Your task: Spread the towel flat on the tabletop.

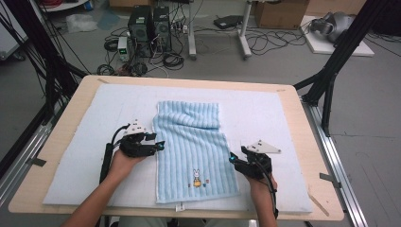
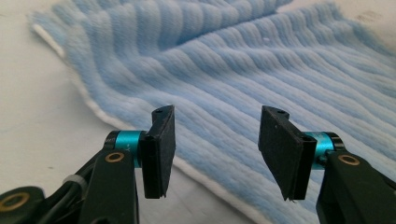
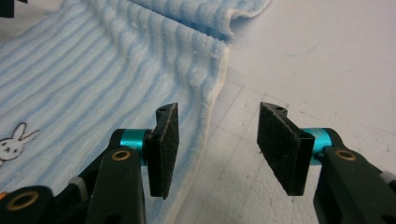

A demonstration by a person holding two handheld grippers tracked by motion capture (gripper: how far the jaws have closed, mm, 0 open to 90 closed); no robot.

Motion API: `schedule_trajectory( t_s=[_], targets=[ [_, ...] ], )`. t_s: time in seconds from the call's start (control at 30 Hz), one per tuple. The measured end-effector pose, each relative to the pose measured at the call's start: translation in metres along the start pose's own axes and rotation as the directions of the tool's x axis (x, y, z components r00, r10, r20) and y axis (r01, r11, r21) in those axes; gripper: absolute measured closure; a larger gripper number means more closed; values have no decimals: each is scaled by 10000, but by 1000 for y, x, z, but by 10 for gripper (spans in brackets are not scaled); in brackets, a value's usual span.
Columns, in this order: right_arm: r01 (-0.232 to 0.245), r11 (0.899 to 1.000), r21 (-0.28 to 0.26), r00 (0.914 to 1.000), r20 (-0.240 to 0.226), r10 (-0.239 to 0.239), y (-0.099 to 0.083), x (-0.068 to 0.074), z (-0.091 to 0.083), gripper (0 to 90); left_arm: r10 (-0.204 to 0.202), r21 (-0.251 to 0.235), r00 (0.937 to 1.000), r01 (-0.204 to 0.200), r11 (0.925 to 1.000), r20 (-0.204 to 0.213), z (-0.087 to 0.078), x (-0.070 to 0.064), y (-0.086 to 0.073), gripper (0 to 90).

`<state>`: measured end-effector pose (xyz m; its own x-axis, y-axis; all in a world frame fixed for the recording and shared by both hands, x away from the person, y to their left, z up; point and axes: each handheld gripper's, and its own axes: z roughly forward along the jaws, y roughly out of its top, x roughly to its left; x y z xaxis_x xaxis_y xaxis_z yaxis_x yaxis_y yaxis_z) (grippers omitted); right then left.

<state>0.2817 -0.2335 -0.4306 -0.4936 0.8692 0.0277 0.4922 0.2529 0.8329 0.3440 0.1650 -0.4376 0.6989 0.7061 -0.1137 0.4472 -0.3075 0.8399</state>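
**Operator:** White padding (image 1: 265,113) covers the tabletop (image 1: 71,123), and the blue striped towel (image 1: 194,142) lies on it at centre, long axis running away from me. Its far end is folded back on itself; the near end, with the rabbit print (image 1: 196,177), lies flat. I have the left tool (image 1: 158,144) at the towel's left edge and the right tool (image 1: 232,158) at its right edge, both about mid-length.

**Reviewer:** State of each tool?

**Operator:** Both stand wide, holding nothing. In the left gripper view the towel's white hem (image 2: 205,179) passes between the jaws. In the right gripper view the hem (image 3: 212,116) lies nearer my left pad (image 3: 163,149); the right pad (image 3: 280,149) sits over bare padding.

**Reviewer:** Failure modes?

**Operator:** Three, in my judgement. First, the right tool may close on air or catch only the hem's fringe, because the edge is off-centre in the gap. Second, either tool may pinch the padding along with the cloth, since the pads ride low. Third, an uneven lift could skew the fold, as the two grasp points are not level with each other.

**Reviewer:** Mitigation?

**Operator:** Shift the right tool towards the cloth before closing.
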Motion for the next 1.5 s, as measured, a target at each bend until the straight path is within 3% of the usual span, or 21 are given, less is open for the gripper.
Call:
schedule_trajectory(
  t_s=[0.1, 0.33, 0.5, 0.67, 0.73, 0.8, 0.87, 1.03, 1.13, 1.27, 1.33, 1.4, 1.43, 1.5],
  targets=[
    [-116, 9999, -42, 9998, -140, 115, -2, 0, -2, 475, -140, 119, 9998, 138, 9998, 159, 3, -6, -3, 472],
    [-292, 9996, -8, 9964, -800, 290, -1, 4, 6, 472, 168, 656, 9987, -199, 9976, 485, 13, -21, -7, 504],
    [372, 9975, 608, 9927, -1164, -300, -1, 17, 17, 506, 1222, 928, 9922, -1238, 9880, 228, 13, -30, -11, 569],
    [1004, 9881, 1164, 9825, -1684, -799, 3, 26, 29, 624, 1135, 878, 9931, -1156, 9894, 279, 6, -31, -16, 819],
    [1376, 9804, 1411, 9774, -1797, -1114, 2, 30, 36, 687, 1158, 904, 9929, -1179, 9889, 274, 2, -32, -18, 847],
    [1220, 9804, 1547, 9749, -2040, -892, 3, 29, 34, 781, 1058, 994, 9937, -1090, 9891, 372, -2, -31, -20, 852],
    [1244, 9779, 1678, 9655, -2475, -803, 2, 27, 32, 841, 980, 1047, 9937, -1034, 9891, 552, -6, -31, -22, 852],
    [1746, 9649, 1960, 9401, -3246, -1042, -4, 37, 17, 853, 852, 964, 9920, -941, 9909, 933, -22, -36, -33, 850],
    [1923, 9601, 2030, 9186, -3815, -1033, -11, 45, 7, 852, 764, 896, 9908, -866, 9922, 1119, -31, -39, -41, 848],
    [2266, 9499, 2151, 8832, -4566, -1073, -19, 59, -6, 830, 802, 895, 9882, -923, 9917, 1308, -43, -45, -49, 840],
    [2422, 9474, 2092, 8778, -4632, -1221, -21, 64, -10, 785, 706, 874, 9871, -837, 9926, 1436, -46, -46, -50, 827],
    [2407, 9530, 1840, 8813, -4529, -1351, -18, 67, -11, 704, 459, 807, 9882, -581, 9950, 1459, -48, -45, -49, 762],
    [2271, 9617, 1534, 8873, -4396, -1394, -15, 67, -11, 600, 426, 664, 9895, -522, 9964, 1383, -49, -43, -47, 742],
    [1656, 9807, 1040, 9139, -3898, -1129, -7, 65, -6, 511, 193, 255, 9933, -223, 9994, 1136, -50, -40, -43, 660]
  ],
)
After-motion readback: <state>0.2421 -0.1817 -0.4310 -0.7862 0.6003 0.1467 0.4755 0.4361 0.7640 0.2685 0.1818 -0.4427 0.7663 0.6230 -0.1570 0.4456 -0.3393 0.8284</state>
